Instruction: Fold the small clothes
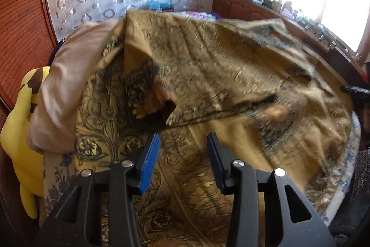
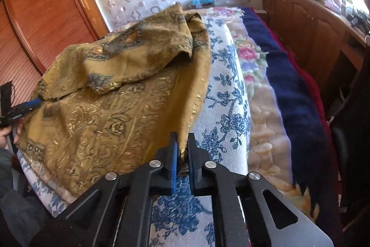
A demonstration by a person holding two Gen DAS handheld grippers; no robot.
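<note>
The mustard-gold patterned cloth (image 2: 111,94) fills the left and centre of the right wrist view, spread over a bed cover printed with blue flowers (image 2: 222,85); its far part is heaped into a rumpled fold in the upper centre of the frame. At the lower centre, the right gripper (image 2: 182,154) has its 2 black jaws drawn together on the near right edge of the cloth, the blue pads pressing a thin pinch of fabric between them. At the left edge of that frame the left gripper (image 2: 30,105) shows small, right at the cloth's far left border, with part of a hand (image 2: 5,133) just below it; from there I cannot tell whether it touches the fabric.

In the left wrist view the same cloth (image 1: 208,66) covers most of the frame, blurred by motion, with a folded-over flap running across the middle. The left gripper (image 1: 182,142) sits at the lower centre with its jaws partly apart, a clear gap between the blue pads, and nothing between them; the cloth lies below and beyond the tips. A pale beige garment (image 1: 69,85) lies over the cloth's left side, and a yellow soft toy (image 1: 20,131) sits at the left edge of the frame beside it. The right gripper's tip (image 1: 353,88) shows at the right edge, against the cloth's border
</note>
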